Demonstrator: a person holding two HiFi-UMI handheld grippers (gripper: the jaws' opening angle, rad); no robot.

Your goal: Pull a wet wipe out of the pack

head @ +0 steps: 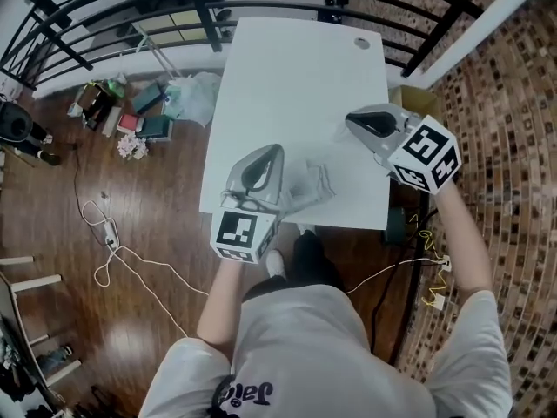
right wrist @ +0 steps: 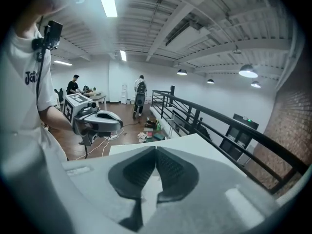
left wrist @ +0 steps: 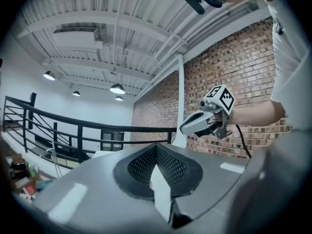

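Note:
My left gripper (head: 271, 151) hangs over the near left part of the white table (head: 296, 77), pointing level. Its jaws are shut on a white strip of wet wipe (left wrist: 161, 191) in the left gripper view. A pale crumpled sheet (head: 311, 184) shows just right of that gripper in the head view. Whether it hangs from the jaws or lies on the table, I cannot tell. No separate pack is visible. My right gripper (head: 351, 120) is raised near the table's right edge, tilted down, jaws shut with nothing seen between them (right wrist: 155, 160).
A black railing (head: 130, 7) runs behind the table, with clutter (head: 130, 116) and cables (head: 109, 233) on the wooden floor below. A small round cap (head: 362, 43) sits at the table's far right corner. A brick wall (head: 513, 103) stands on the right.

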